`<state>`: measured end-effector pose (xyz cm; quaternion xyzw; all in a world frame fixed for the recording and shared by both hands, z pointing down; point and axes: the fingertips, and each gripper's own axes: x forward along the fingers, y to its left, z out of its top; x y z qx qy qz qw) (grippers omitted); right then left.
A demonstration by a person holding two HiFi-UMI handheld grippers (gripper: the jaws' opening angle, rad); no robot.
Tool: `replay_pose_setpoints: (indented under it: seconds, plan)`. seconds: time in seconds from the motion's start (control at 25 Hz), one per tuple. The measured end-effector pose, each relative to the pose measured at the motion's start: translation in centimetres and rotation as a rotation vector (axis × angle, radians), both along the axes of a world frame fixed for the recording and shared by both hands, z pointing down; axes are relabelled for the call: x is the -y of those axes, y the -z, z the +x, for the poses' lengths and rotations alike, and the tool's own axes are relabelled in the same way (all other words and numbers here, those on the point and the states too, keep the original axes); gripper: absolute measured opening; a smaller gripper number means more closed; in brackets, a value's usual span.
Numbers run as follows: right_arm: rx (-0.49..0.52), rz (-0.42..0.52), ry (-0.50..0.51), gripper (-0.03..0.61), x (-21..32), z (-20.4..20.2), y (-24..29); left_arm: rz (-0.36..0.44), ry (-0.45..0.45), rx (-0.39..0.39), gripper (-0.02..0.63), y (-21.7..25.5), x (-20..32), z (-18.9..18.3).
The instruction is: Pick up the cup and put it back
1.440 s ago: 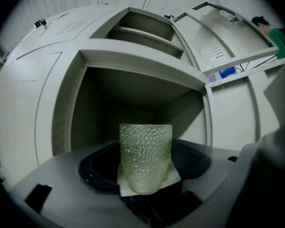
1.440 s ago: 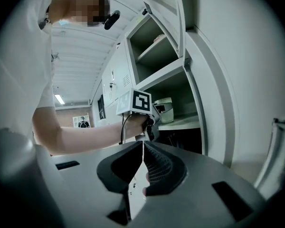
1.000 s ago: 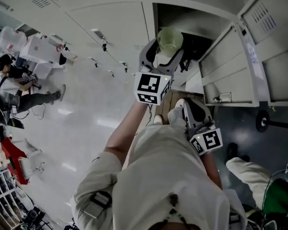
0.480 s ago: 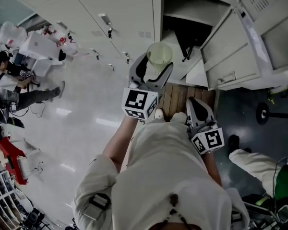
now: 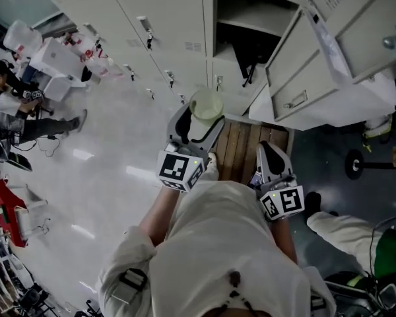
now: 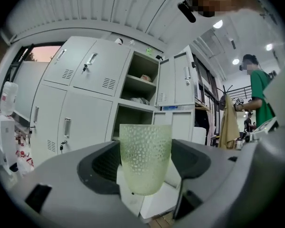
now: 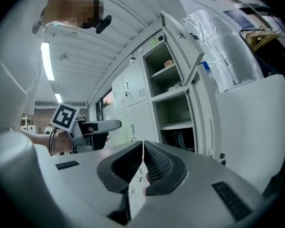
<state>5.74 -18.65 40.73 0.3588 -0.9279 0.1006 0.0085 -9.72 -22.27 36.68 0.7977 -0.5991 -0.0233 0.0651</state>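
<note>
A pale green, dimpled cup stands upright between the dark pads of my left gripper, which is shut on it. In the head view the cup and left gripper hang over the floor, short of the open locker compartment. The left gripper view shows the same open locker ahead, with shelves inside. My right gripper is shut with nothing between its pads. In the head view the right gripper is held lower right, close to my body.
The locker's door swings out to the right of the compartment. A wooden board lies on the floor below the locker. A person is at far left, another in green at right. A wheeled base stands right.
Both grippers have drawn back from the open locker toward my body. The cup came along in the left gripper, lower and further left in the head view.
</note>
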Motion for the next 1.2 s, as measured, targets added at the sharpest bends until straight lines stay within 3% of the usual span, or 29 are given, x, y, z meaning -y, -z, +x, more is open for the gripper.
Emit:
replay_pose_setpoints:
  seconds: [0.2,0.36,0.8,1.2]
  plan:
    - [0.015,-0.059,-0.068,0.026,-2.8,5.0,-1.8,0.007,-0.035,0.023,0.334,0.7,-3.5,4.2]
    - [0.043,-0.048,-0.090,0.026,-4.7,7.0,-1.6,0.019,-0.034,0.037,0.334,1.3,-7.7,5.8]
    - [0.038,-0.016,0.002,0.026,-11.6,7.8,-1.8,0.018,0.013,0.057,0.334,0.4,-16.5,8.3]
    - [0.044,-0.002,0.041,0.026,-13.4,8.5,-1.3,0.038,0.056,0.048,0.336,1.1,-17.6,9.3]
